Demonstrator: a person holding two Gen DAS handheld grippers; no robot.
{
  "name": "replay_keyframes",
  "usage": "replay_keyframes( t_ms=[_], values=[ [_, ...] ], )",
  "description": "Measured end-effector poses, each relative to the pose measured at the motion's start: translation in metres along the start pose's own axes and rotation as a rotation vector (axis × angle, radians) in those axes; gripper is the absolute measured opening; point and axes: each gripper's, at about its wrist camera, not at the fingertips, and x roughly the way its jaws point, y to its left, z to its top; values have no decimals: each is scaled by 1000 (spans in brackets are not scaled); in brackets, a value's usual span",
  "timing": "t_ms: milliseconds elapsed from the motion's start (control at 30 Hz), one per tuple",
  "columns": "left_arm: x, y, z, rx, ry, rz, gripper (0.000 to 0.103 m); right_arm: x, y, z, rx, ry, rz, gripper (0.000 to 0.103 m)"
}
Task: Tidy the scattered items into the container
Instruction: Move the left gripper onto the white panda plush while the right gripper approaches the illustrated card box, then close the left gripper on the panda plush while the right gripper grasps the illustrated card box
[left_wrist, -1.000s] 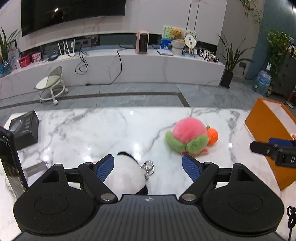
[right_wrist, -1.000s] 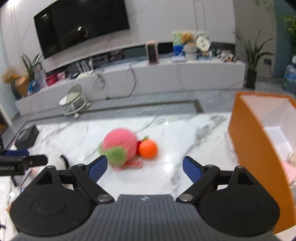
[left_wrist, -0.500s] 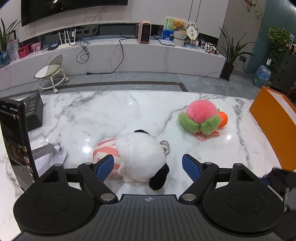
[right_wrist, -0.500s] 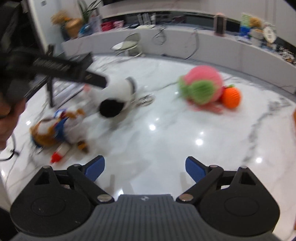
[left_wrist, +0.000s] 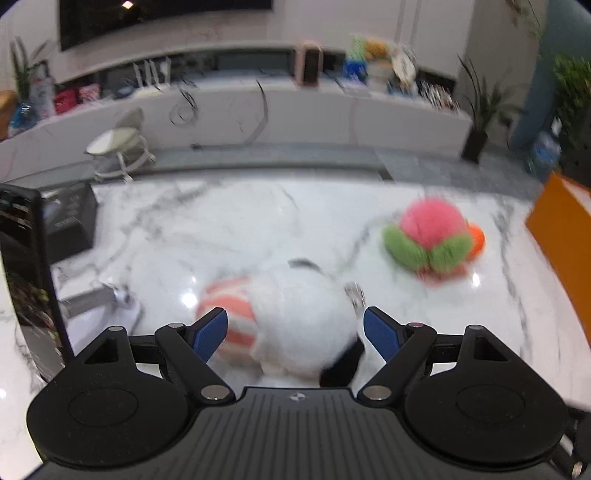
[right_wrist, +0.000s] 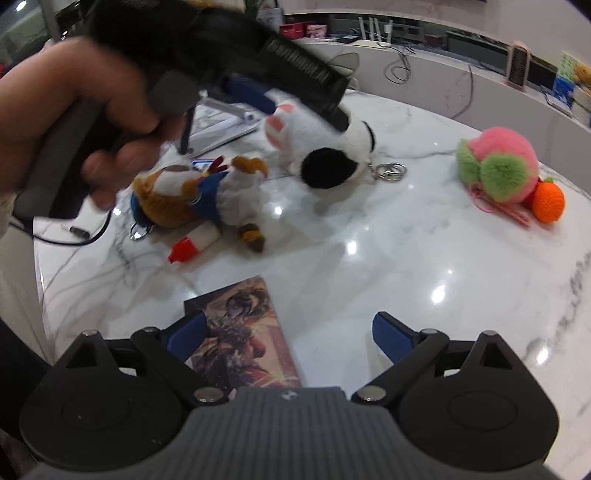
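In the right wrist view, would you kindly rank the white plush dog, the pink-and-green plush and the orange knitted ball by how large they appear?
1. white plush dog, though the left gripper hides part of it
2. pink-and-green plush, nearly as large, so this order is unsure
3. orange knitted ball, plainly smallest

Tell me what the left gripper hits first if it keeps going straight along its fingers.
Most likely the white plush dog. It lies on the marble table directly ahead of the left gripper, between the open fingers. The blur hides the remaining gap.
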Motion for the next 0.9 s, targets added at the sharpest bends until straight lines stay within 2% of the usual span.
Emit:
replay_keyframes(
  t_ms=[67, 100, 267, 400, 567, 633, 800, 900],
  values=[
    [-3, -2, 3, 29, -51, 2, 96, -2, 4, -2, -33, -5, 5, 98],
    [-2, -4, 4, 55, -50, 5, 96, -2, 5, -3, -45, -9, 11, 98],
    [17, -13, 3, 159, 32, 11, 96, -1, 7, -5, -65, -10, 29, 100],
    [28, -11, -2, 188, 56, 38, 100, 1, 6, -5, -60, 0, 42, 100],
    [32, -3, 1, 158, 71, 25, 102, 0, 7, -5, -67, -2, 47, 100],
    [34, -5, 1, 177, 78, 27, 103, 0, 8, -6, -73, -5, 50, 100],
    [48, -23, -9, 329, 101, 94, 103, 0, 10, -7, -82, -14, 59, 100],
    [54, -29, -13, 366, 93, 137, 103, 0, 10, -8, -83, -17, 65, 100]
  ],
)
